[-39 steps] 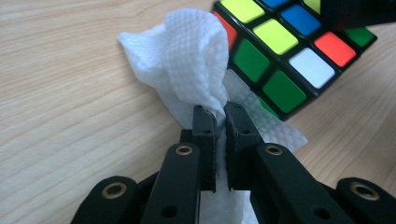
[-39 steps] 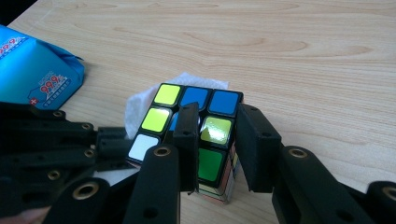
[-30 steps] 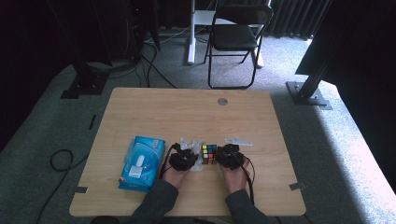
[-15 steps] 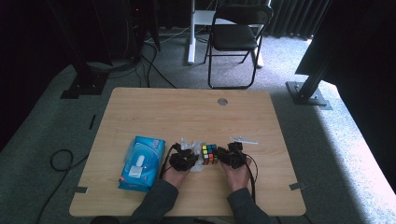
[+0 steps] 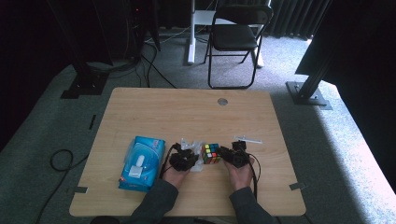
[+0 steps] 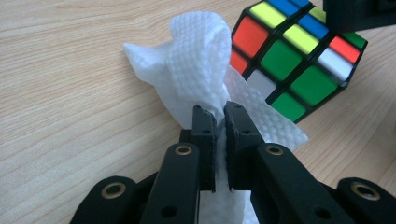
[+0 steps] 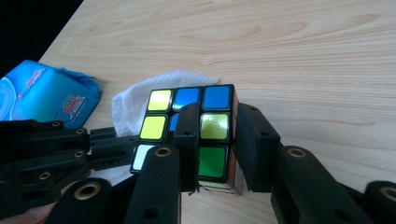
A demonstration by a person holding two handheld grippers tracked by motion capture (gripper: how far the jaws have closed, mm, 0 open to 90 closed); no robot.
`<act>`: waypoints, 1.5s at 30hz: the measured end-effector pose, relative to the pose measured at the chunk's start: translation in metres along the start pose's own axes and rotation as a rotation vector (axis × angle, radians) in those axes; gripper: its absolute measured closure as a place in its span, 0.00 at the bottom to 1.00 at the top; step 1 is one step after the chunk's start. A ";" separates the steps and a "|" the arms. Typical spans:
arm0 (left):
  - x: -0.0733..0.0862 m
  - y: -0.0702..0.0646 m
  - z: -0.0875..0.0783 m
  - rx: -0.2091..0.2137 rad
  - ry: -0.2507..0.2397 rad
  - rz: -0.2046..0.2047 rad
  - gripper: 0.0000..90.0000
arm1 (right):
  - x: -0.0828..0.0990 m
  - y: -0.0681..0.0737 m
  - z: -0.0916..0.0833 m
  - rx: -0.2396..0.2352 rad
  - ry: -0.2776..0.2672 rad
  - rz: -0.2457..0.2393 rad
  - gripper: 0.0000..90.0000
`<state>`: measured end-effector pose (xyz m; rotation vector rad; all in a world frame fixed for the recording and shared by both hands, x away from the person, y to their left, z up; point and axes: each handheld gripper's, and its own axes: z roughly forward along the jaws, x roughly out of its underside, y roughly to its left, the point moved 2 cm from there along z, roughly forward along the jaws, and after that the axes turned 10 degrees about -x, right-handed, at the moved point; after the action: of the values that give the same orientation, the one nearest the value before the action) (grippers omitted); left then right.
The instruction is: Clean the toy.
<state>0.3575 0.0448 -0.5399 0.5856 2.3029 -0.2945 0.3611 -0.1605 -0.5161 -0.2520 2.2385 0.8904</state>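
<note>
Cube (image 7: 205, 126) | clamped by right hand-held gripper (image 7: 217, 140) | wipe (image 6: 201, 60) pinched by left hand-held gripper (image 6: 220, 116)

One overhead camera, two close ones riding the grippers

The high view looks forward and down over the whole desk (image 5: 140, 112); both gripper views sit close, sharing the cube (image 6: 299, 56) near its front edge.

The blue tissue pack (image 7: 44, 95) bears red, unreadable print.

Crumpled white wipe (image 6: 196, 60) against tilted multicoloured cube (image 6: 299, 51), near table's front edge.
</note>
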 end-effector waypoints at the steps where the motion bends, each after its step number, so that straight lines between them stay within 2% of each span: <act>1: 0.000 0.000 0.000 0.001 0.001 0.000 0.93 | 0.000 -0.001 -0.001 0.003 -0.002 0.003 0.80; 16: 0.001 -0.002 0.001 0.003 0.002 0.003 0.93 | -0.001 -0.005 -0.005 0.023 -0.015 0.002 0.80; 23: 0.001 -0.002 0.001 0.004 0.003 0.002 0.93 | -0.003 -0.006 -0.007 0.048 -0.014 -0.007 0.81; 24: 0.001 -0.002 0.001 0.003 0.003 0.003 0.93 | -0.004 -0.006 -0.008 0.060 -0.015 -0.014 0.85; 25: 0.001 -0.002 0.001 0.003 0.003 0.003 0.93 | -0.004 -0.007 -0.009 0.095 -0.011 -0.025 0.95; 28: 0.001 -0.002 0.001 0.003 0.004 0.003 0.93 | -0.004 -0.010 -0.008 0.097 0.006 -0.017 0.95; 34: 0.001 -0.003 0.002 0.004 0.004 0.001 0.93 | -0.002 -0.014 -0.010 0.108 -0.007 -0.010 0.91; 45: 0.000 -0.001 0.000 0.002 -0.004 -0.001 0.93 | -0.005 -0.007 -0.014 0.065 -0.049 0.000 0.79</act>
<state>0.3575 0.0436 -0.5399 0.5844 2.2991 -0.2988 0.3600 -0.1754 -0.5098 -0.1977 2.2179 0.8137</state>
